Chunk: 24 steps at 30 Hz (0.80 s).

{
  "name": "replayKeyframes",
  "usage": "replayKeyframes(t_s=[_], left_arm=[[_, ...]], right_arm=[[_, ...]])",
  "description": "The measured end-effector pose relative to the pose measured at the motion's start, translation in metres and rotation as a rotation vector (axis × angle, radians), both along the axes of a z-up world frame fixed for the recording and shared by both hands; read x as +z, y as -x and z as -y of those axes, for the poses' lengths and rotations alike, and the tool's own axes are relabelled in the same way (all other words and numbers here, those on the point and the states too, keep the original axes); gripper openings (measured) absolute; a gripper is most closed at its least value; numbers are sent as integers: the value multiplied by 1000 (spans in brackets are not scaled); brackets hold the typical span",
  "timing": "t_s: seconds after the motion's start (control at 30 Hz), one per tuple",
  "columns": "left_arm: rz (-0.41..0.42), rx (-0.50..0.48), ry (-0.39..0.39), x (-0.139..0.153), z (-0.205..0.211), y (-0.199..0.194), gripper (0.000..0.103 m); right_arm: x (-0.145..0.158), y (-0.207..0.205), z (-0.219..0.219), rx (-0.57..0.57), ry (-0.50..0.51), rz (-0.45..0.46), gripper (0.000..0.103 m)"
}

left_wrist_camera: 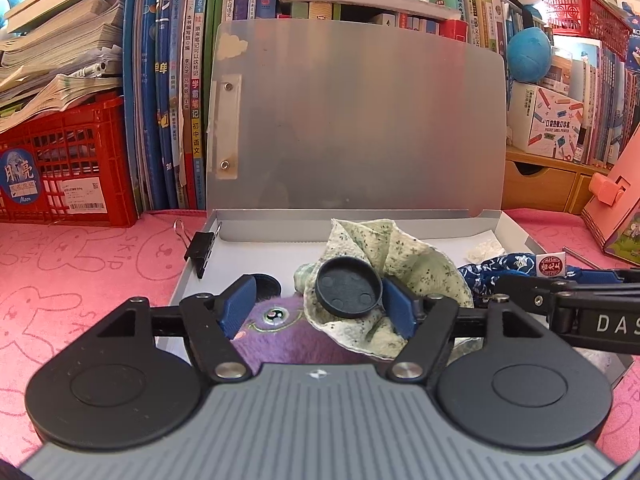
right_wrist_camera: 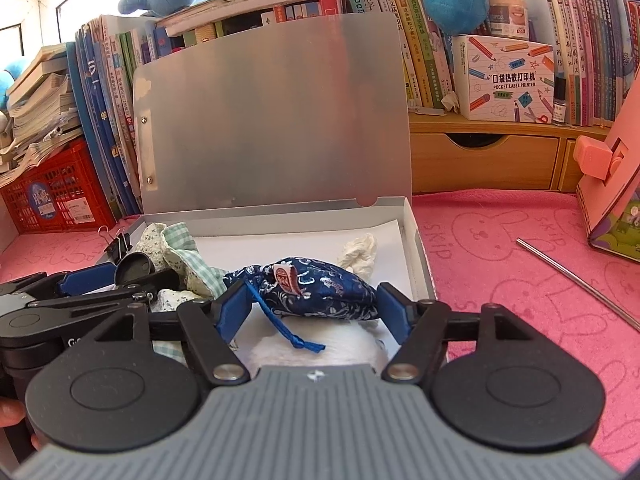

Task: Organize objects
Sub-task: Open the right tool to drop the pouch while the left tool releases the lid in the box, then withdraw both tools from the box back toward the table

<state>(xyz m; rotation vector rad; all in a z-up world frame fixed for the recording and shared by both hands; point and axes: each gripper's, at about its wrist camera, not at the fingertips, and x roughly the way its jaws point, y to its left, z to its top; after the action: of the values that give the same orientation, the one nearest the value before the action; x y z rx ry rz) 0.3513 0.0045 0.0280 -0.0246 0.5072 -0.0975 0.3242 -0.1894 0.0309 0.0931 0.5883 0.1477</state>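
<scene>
One open grey box (right_wrist_camera: 420,248) lies on the bench, its lid (left_wrist_camera: 360,120) propped upright against a row of books, and the task's things sit inside it. Counted there: one dark blue brocade pouch (right_wrist_camera: 320,292) with a red-and-white tag and a blue drawstring, one crumpled green floral cloth (left_wrist_camera: 396,256), two black round caps, one crumpled white tissue (right_wrist_camera: 358,250), and one purple plush (left_wrist_camera: 276,332) with an embroidered eye. One cap (left_wrist_camera: 347,288) lies tilted on the cloth; the other (left_wrist_camera: 266,285) sits on the box floor behind the left gripper's finger. A white fluffy thing under the pouch is too hidden to name.

The left gripper (left_wrist_camera: 316,308) hangs over the plush and cloth, jaws parted about halfway; the tilted cap lies just beside the right-hand pad, and whether it touches I cannot tell. The right gripper (right_wrist_camera: 314,312) has its jaws spread wide either side of the pouch, pads clear of it.

One black binder clip (left_wrist_camera: 200,246) grips the box's left wall. On the pink bunny-print cloth (right_wrist_camera: 520,280) covering the bench, stamped "SKIP", lies one thin metal rod (right_wrist_camera: 580,280). Behind stand one red crate (left_wrist_camera: 68,160), one white carton (right_wrist_camera: 508,80) reading "POCKET LABEL PRINTER", and one pink case (right_wrist_camera: 612,184). The neighbouring gripper's arm shows the letters "DAS".
</scene>
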Motion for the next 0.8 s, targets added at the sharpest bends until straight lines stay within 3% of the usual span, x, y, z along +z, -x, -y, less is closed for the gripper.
replayKeyframes(t_s=[0.8], left_arm=[[32,-23,3,22,1,27,82]], right_arm=[[19,24,-2,16,15,43,83]])
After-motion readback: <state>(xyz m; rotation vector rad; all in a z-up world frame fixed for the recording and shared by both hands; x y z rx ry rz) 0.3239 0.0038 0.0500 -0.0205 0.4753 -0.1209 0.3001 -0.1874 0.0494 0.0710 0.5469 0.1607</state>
